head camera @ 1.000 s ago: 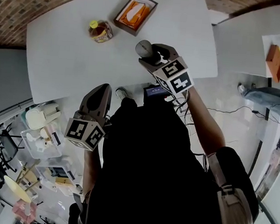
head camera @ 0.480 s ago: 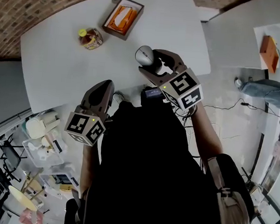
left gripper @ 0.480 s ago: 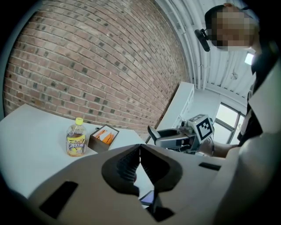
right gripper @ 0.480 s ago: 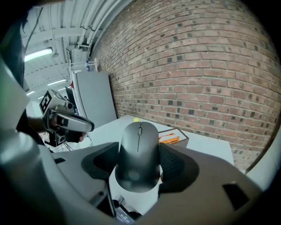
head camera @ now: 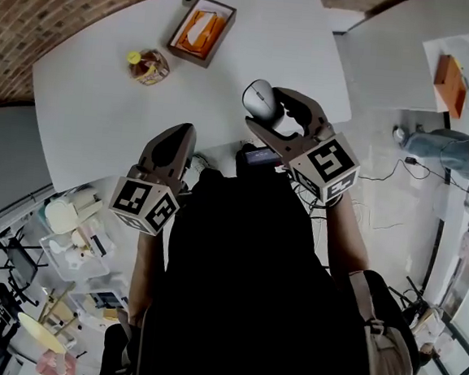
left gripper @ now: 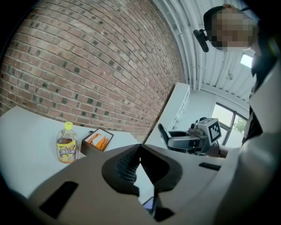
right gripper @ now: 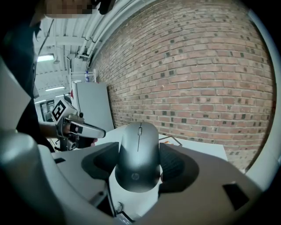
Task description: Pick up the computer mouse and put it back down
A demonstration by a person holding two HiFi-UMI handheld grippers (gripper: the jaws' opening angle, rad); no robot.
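- The right gripper (head camera: 267, 110) was clamped on the computer mouse (right gripper: 139, 156), one jaw pressing each long side.
- The mouse was grey, top side up. Its scroll wheel end pointed away from the gripper towards the brick wall (right gripper: 197, 66), and its logo end sat nearest the gripper's camera.
- From the head view, the mouse was in the air over the near part of the white table (head camera: 87, 104), not resting on it. The table surface showed below and behind it in the right gripper view.
- The left gripper (left gripper: 140, 154) had its jaws pressed together at the tips with nothing between them. A narrow gap lower down showed only the table.
- The left gripper was over the near edge of the table, to the left of the right gripper and well apart from it. It touched nothing.
- A bottle (head camera: 149, 66) with a yellow cap and amber contents stood upright on the far left part of the table.
- An open brown box (head camera: 201, 30) with orange contents lay just beside the bottle, further back, and the two were not touching.
- Both the bottle and the box were well away from the mouse.
- A second white table (head camera: 392, 66) stood to the right, with an orange item (head camera: 450, 79) lying on it.
- A small dark device with a lit screen (head camera: 258, 154) showed below the right gripper at the near edge of the table. I could not tell what it was.
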